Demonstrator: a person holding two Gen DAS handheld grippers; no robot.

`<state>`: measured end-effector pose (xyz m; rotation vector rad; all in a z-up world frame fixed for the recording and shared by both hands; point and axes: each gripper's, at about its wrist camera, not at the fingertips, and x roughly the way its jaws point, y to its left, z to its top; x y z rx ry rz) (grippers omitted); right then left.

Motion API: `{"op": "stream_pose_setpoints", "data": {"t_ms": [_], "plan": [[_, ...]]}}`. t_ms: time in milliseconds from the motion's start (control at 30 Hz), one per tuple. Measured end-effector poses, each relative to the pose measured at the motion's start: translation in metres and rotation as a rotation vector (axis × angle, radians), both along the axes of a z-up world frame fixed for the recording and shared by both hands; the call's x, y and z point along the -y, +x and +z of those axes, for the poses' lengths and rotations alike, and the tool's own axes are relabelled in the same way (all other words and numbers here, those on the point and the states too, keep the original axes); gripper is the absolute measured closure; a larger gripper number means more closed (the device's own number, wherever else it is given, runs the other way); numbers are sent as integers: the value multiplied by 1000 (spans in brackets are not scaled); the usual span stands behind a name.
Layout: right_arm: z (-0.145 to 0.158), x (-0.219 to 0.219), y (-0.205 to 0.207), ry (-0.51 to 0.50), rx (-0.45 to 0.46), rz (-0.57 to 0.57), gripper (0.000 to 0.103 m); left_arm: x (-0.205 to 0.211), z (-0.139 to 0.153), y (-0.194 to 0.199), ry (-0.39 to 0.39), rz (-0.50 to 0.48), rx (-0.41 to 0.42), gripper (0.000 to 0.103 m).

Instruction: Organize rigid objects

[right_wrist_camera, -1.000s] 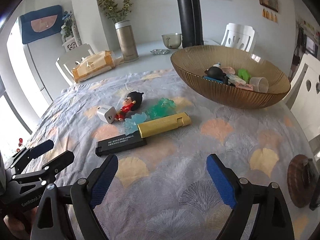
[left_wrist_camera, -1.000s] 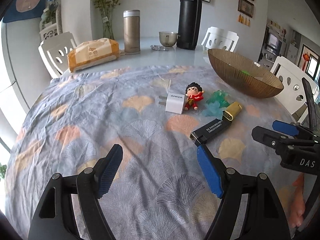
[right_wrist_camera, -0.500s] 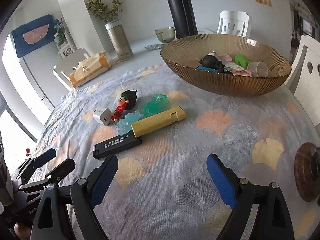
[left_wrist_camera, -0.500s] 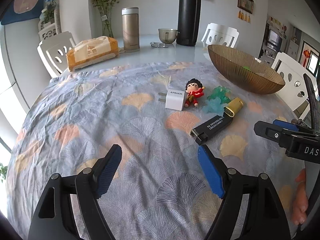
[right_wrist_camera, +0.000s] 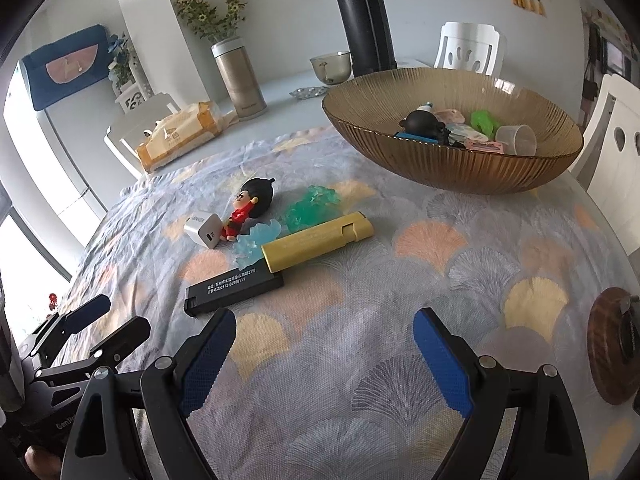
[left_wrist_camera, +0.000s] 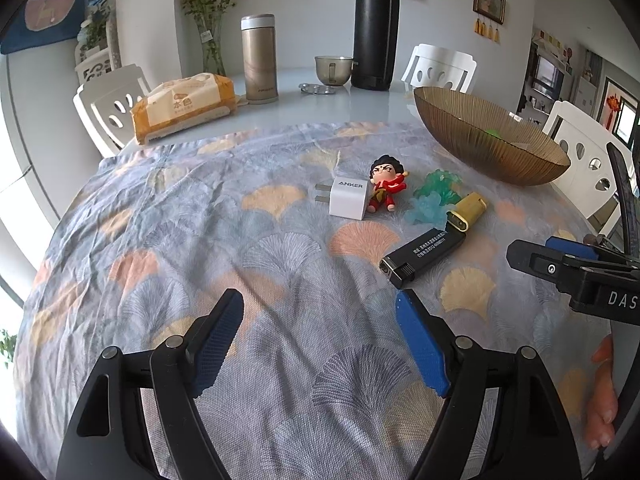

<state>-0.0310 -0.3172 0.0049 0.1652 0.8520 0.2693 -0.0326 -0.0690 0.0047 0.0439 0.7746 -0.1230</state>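
Lighters [right_wrist_camera: 234, 287] two, figurine [right_wrist_camera: 250, 206] one

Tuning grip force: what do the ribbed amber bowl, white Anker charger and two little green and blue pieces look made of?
Ribbed amber bowl: probably glass or clear plastic; translucent, glossy, contents show through the wall.
White Anker charger: hard plastic, smooth satin shell, metal prongs.
Green piece and blue piece: translucent, lumpy, shiny; likely resin or moulded plastic, hardness unclear.
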Motion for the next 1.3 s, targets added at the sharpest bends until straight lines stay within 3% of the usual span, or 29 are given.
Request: {"op": "stream_pose_setpoints", "data": {"t_ms": [967,1167,1233,1300], "plan": [[0,-1,0,0,-1,-3,14,5,1,-1,14,-30,4,26],[0,15,-2,63,11,-64,14,21,8,23,-58,-199,-126,26],[-2,30,0,120,-1,-109,14,33,8,34,-31,-262,-151,26],[-6,44,3,191,-20,-141,14,50,4,45,45,-313,-146,26]]}}
